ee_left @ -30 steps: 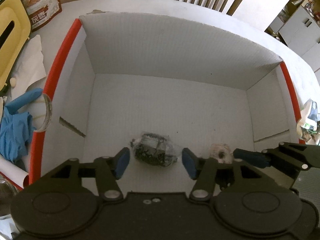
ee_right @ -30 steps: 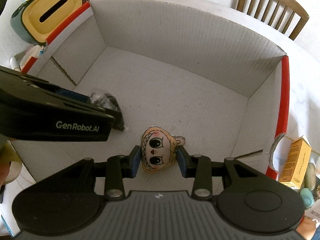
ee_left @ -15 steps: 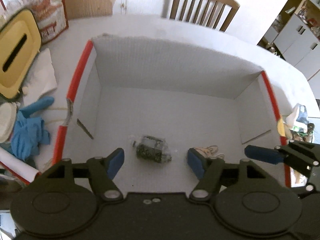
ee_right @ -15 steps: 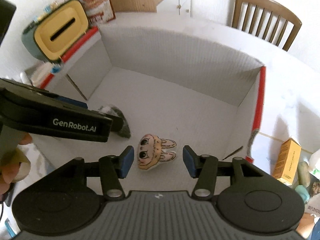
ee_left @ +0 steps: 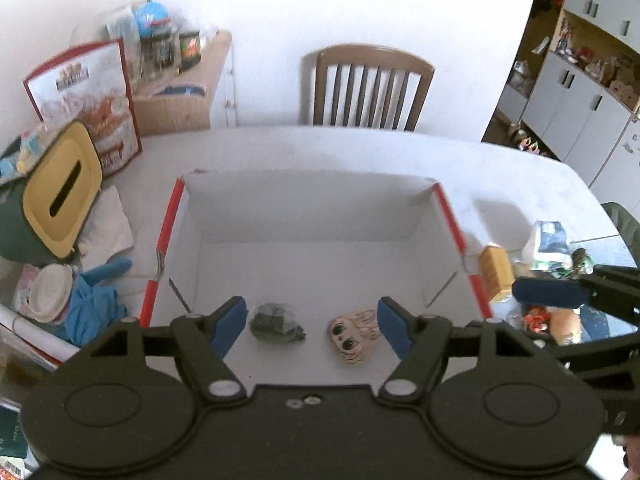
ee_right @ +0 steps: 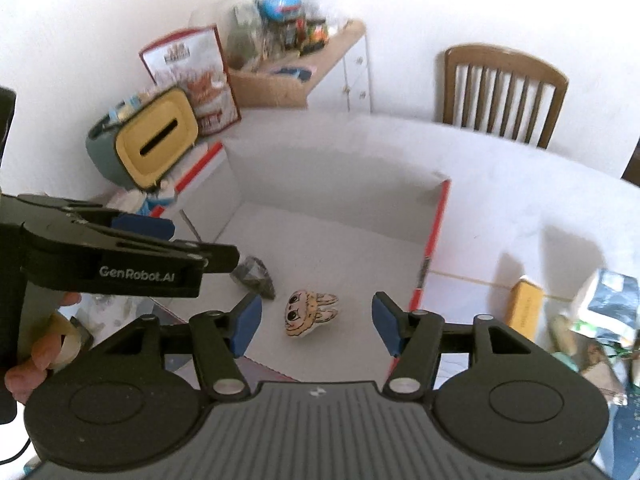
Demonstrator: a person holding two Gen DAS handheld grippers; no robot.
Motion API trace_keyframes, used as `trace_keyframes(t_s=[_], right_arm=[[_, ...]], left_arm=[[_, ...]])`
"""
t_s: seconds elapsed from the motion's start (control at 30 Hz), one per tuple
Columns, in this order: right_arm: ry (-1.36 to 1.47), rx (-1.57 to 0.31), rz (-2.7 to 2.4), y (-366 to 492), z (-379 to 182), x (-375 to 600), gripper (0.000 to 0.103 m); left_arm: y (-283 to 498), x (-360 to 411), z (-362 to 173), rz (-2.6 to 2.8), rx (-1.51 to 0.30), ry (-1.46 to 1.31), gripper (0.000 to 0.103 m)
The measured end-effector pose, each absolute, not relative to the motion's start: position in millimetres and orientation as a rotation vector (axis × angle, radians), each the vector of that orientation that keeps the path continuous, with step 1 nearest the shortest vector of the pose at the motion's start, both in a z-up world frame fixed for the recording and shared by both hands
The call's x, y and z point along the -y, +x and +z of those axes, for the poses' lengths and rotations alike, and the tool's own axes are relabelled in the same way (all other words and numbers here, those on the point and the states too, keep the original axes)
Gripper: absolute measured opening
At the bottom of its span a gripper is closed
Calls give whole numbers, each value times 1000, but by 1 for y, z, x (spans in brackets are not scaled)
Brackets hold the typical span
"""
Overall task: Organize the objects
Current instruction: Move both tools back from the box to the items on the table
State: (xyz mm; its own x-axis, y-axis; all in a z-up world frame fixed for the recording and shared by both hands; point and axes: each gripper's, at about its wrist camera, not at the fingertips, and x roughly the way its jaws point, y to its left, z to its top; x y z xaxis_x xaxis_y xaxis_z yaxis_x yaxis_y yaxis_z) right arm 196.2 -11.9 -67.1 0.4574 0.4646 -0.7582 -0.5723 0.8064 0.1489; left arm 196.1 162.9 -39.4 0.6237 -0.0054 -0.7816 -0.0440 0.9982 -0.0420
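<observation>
A white cardboard box with red rims [ee_left: 404, 208] [ee_right: 436, 216] stands on the table. On its floor lie a dark wrapped packet [ee_left: 276, 322] [ee_right: 254, 276] and a cartoon-face plush charm [ee_left: 354, 336] [ee_right: 308, 314], side by side and apart. My left gripper [ee_left: 310, 326] is open and empty, held high above the box's near edge. My right gripper [ee_right: 316, 324] is open and empty, also well above the box, over the charm.
Left of the box are a yellow-topped tissue holder [ee_left: 60, 196] [ee_right: 154, 140], a blue glove [ee_left: 94, 304] and white cloth. Right of it are an orange carton [ee_left: 496, 272] [ee_right: 524, 308] and snack packets [ee_right: 608, 296]. A wooden chair [ee_left: 368, 88] stands behind the table.
My right gripper opened and let go of the plush charm, which now lies on the box floor. Both grippers rose up and back from the box.
</observation>
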Motion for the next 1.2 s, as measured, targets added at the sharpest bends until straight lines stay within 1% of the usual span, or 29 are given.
trace_keyframes(t_s=[0.13, 0.23, 0.5, 0.6, 0.8, 0.93, 1.07, 1.17, 1.2], right_arm=[[-102, -828, 620, 183, -53, 32, 61], [-74, -783, 593, 170, -43, 56, 64], [-22, -694, 510, 136, -31, 108, 65], [12, -663, 471, 125, -27, 126, 70], [39, -632, 430, 108, -24, 161, 71], [44, -617, 412, 101, -24, 187, 76], [61, -614, 393, 101, -25, 217, 77], [81, -618, 379, 104, -29, 242, 78], [85, -621, 375, 106, -30, 250, 79]], left_arm=[[177, -150, -28, 18, -854, -37, 74], [165, -139, -20, 10, -824, -16, 74], [142, -105, -6, -7, -751, 12, 76], [134, -92, -2, -7, -726, 1, 76], [125, -57, 0, -33, -718, 9, 82], [123, -30, -3, -56, -720, 17, 84], [126, -3, -9, -81, -734, 22, 85], [130, 17, -13, -90, -742, 31, 89], [131, 23, -15, -89, -741, 35, 92]])
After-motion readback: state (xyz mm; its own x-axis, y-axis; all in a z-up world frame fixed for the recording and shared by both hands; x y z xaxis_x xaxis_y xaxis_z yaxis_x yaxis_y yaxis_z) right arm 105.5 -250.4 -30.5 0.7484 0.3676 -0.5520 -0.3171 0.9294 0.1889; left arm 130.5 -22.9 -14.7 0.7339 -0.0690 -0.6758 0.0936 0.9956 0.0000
